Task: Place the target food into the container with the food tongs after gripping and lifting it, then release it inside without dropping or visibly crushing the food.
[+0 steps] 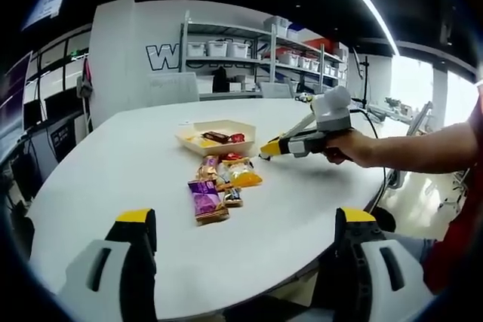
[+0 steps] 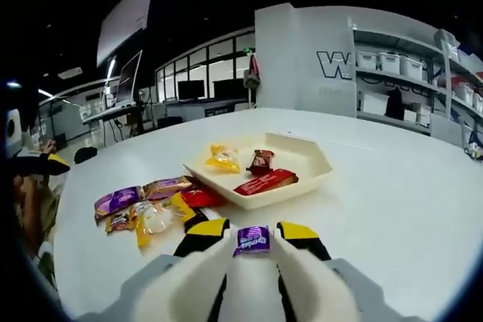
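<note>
A cream paper tray (image 2: 311, 176) sits mid-table holding a yellow packet (image 2: 223, 158), a brown packet (image 2: 260, 160) and a red bar (image 2: 265, 182). My right gripper (image 2: 251, 231) is shut on a small purple snack packet (image 2: 252, 240), held just in front of the tray and above the table. In the left gripper view, the right gripper (image 1: 267, 150) hovers right of the tray (image 1: 214, 150), held by a hand (image 1: 355, 147). My left gripper (image 1: 245, 220) stands wide open near the table's front edge, with nothing between its jaws.
Loose snack packets (image 1: 219, 185) lie in a pile in front of the tray, including a purple one (image 2: 117, 201) and a yellow one (image 2: 155, 220). The white round table (image 1: 113, 164) has bare surface all around. Shelves with bins (image 1: 249, 54) stand behind.
</note>
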Demonstrator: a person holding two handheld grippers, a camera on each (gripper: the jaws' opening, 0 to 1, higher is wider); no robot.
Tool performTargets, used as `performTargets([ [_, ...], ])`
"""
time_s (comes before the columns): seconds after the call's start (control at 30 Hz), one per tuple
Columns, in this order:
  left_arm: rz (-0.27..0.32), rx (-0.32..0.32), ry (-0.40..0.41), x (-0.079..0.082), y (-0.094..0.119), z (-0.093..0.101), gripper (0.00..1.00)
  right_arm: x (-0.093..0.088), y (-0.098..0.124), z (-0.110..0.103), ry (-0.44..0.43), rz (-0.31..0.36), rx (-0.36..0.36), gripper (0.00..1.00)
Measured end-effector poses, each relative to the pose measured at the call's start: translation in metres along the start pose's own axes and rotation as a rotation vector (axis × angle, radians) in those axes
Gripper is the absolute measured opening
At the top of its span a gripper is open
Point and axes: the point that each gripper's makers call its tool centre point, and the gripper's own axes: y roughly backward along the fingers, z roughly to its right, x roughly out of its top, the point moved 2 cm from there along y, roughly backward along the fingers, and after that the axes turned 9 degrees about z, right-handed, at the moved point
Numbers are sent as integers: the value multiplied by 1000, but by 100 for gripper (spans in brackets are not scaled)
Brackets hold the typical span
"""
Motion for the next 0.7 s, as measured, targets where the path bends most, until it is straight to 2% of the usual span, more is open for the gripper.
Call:
performTargets([
  [0.13, 4, 1, 0, 2, 1, -1, 96, 7, 3, -1, -12, 17, 5, 19],
  [0.5, 8, -8, -2, 3, 0, 4, 96, 48, 6, 1, -11, 94, 18, 19],
  [0.7, 8, -5, -3, 3, 2, 5, 96, 58, 6, -2, -1, 105, 37, 20],
])
